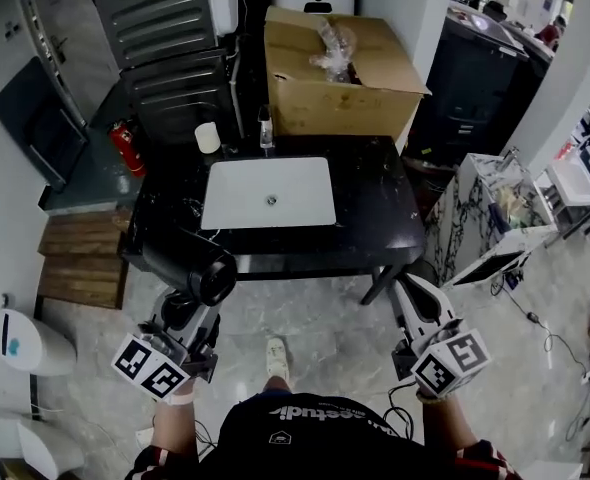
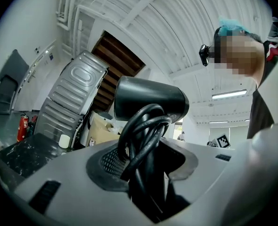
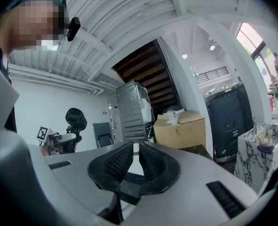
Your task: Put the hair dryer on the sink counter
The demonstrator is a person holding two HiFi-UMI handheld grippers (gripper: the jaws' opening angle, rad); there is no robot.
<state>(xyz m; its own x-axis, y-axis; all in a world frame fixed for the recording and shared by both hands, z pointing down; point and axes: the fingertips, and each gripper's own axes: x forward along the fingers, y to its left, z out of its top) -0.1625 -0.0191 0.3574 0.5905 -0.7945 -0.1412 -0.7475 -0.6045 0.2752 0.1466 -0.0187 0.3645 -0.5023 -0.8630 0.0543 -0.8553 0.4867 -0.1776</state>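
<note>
The left gripper (image 2: 146, 159) has its jaws standing wide and clamped on the handle of the black hair dryer with a round barrel (image 2: 148, 98). The dryer's black coiled cable (image 2: 139, 135) is bundled against the handle, between the pads. In the head view the dryer is carried in the air at the front left corner of the black stone sink counter (image 1: 375, 208), not yet set down. The right gripper (image 3: 138, 159) has its jaws almost together, with nothing between them, and it hangs over the pale marble floor (image 1: 325, 338).

I think the cable is the main risk. The pads press partly on round cable, so the heavy barrel may twist or slide. A loose loop could also catch on the counter edge. The white rectangular basin (image 1: 270, 193) fills the middle, so a careless release may let the dryer roll into it.
</note>
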